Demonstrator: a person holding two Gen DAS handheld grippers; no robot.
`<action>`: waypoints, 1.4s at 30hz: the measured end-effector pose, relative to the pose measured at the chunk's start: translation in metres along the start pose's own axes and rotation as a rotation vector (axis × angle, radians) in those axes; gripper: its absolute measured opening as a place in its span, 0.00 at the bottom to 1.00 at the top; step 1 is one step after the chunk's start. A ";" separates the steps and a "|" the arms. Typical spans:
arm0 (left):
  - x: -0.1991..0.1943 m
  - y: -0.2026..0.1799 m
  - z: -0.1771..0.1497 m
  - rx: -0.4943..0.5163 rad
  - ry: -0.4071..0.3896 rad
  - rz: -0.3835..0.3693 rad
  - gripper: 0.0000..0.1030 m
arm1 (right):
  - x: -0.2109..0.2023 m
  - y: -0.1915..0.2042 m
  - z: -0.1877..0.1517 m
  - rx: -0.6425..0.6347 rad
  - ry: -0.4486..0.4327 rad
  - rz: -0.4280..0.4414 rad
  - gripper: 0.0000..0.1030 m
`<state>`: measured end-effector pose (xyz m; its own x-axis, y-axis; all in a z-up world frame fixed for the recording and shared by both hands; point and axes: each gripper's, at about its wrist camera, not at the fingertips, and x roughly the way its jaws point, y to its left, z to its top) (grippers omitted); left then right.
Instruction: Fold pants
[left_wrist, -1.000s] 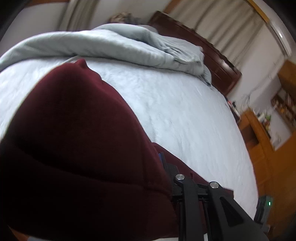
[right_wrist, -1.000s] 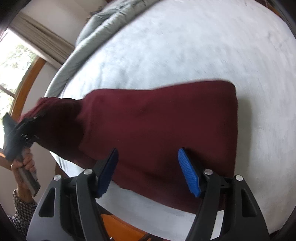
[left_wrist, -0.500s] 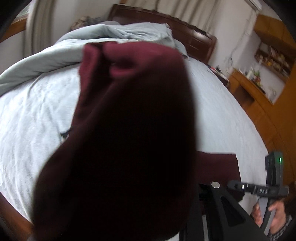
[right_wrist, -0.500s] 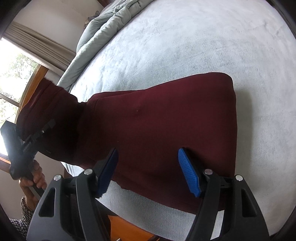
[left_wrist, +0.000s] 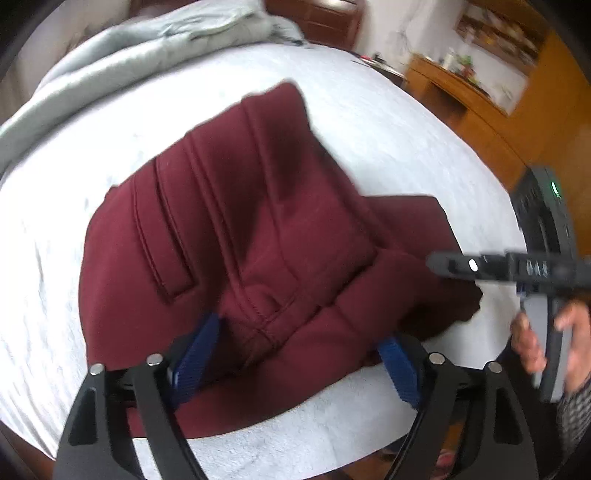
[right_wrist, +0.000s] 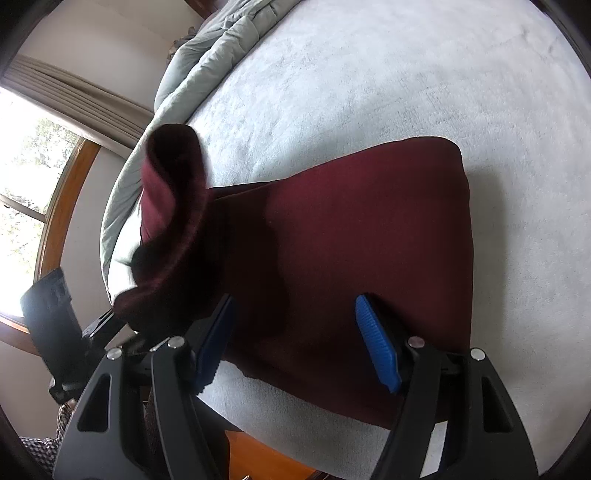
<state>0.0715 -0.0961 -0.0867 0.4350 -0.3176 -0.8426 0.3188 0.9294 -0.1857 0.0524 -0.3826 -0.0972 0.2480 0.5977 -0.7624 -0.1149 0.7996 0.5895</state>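
Jaws of the left gripper (left_wrist: 299, 354) have just been opening and now stand wide apart; the maroon pants (left_wrist: 236, 236) lie between its blue pads (left_wrist: 195, 354), but the pads do not press on the cloth. In the left wrist view the waistband end, with its seams and a pocket welt, is draped over the rest of the pants in a loose fold, bunched at the near edge just ahead of the fingers. The cloth there is blurred. To the right in this view the right gripper (left_wrist: 461, 264) reaches in from the side over the pants' right edge, with a hand (left_wrist: 546, 339) around its grey handle and a checked sleeve (left_wrist: 572, 417) below it.

In the right wrist view the right gripper (right_wrist: 295, 339) also stands with jaws apart, over the near edge of the pants (right_wrist: 369, 236), its pads (right_wrist: 376, 347) on either side of flat cloth without pinching it. The pants lie flat on the right and rise on the left into a raised, curling flap. The left gripper's dark body (right_wrist: 51, 317) shows low at the left, beside that flap.

The pants rest on a pale bed (right_wrist: 406, 74), near its near edge. A grey duvet (left_wrist: 147, 48) is heaped along the far side. A wooden cabinet (left_wrist: 472, 99) stands at the far right in the left wrist view, and a window (right_wrist: 22, 177) with a curtain (right_wrist: 81, 99) shows at the left in the right wrist view.
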 end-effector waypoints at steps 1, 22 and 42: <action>-0.003 -0.004 -0.001 0.033 0.008 0.004 0.82 | 0.000 0.000 0.000 0.001 0.000 0.002 0.65; 0.006 0.079 0.000 -0.299 0.027 0.132 0.88 | 0.025 0.076 0.032 -0.023 0.080 0.084 0.89; -0.024 0.125 -0.004 -0.478 -0.035 0.033 0.89 | 0.020 0.090 0.021 -0.115 0.096 0.114 0.23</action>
<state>0.0975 0.0282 -0.0911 0.4694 -0.2851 -0.8357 -0.1146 0.9188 -0.3778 0.0676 -0.2999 -0.0538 0.1350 0.6832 -0.7177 -0.2471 0.7246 0.6433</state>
